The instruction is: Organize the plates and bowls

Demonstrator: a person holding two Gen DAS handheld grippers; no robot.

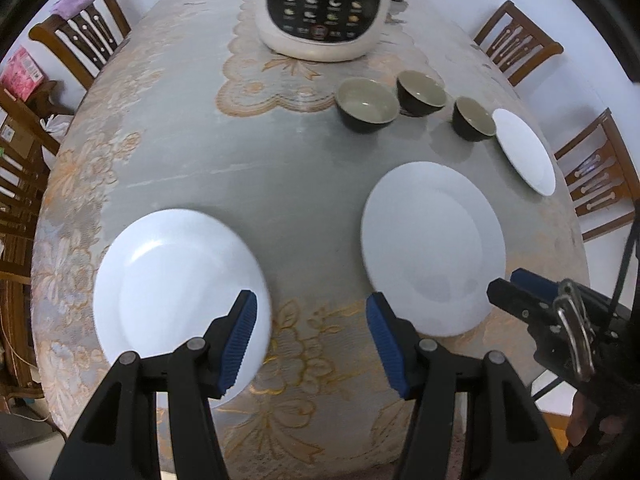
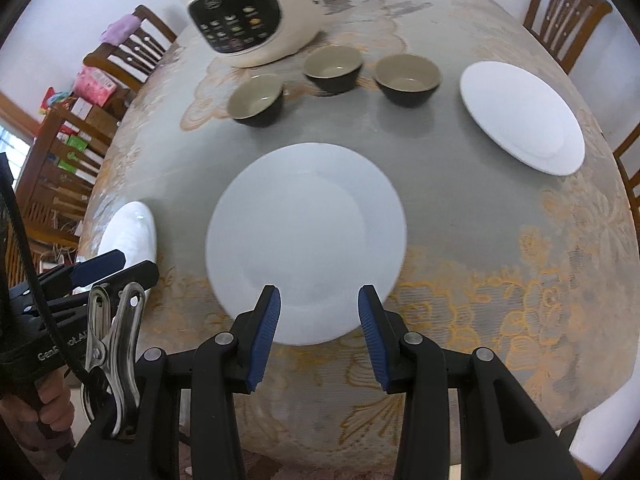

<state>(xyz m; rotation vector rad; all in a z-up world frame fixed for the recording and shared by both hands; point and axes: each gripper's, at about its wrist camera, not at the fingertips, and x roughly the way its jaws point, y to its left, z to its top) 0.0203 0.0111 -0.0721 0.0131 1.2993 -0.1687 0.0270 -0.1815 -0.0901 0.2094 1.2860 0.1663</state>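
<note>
A dining table [image 2: 500, 216] draped in a grey, floral-patterned cloth carries three white plates [image 2: 306, 240] [image 2: 520, 116] [image 1: 176, 296] and three dark bowls [image 2: 256, 100] [image 2: 334, 68] [image 2: 408, 78] (all empty). A cream-coloured cooker [image 1: 324, 8] stands behind the bowls on a lace mat [image 1: 276, 80].

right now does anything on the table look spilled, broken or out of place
Nothing stands out. Three white plates lie flat and apart, and the three dark bowls near them stand upright and empty.
</note>
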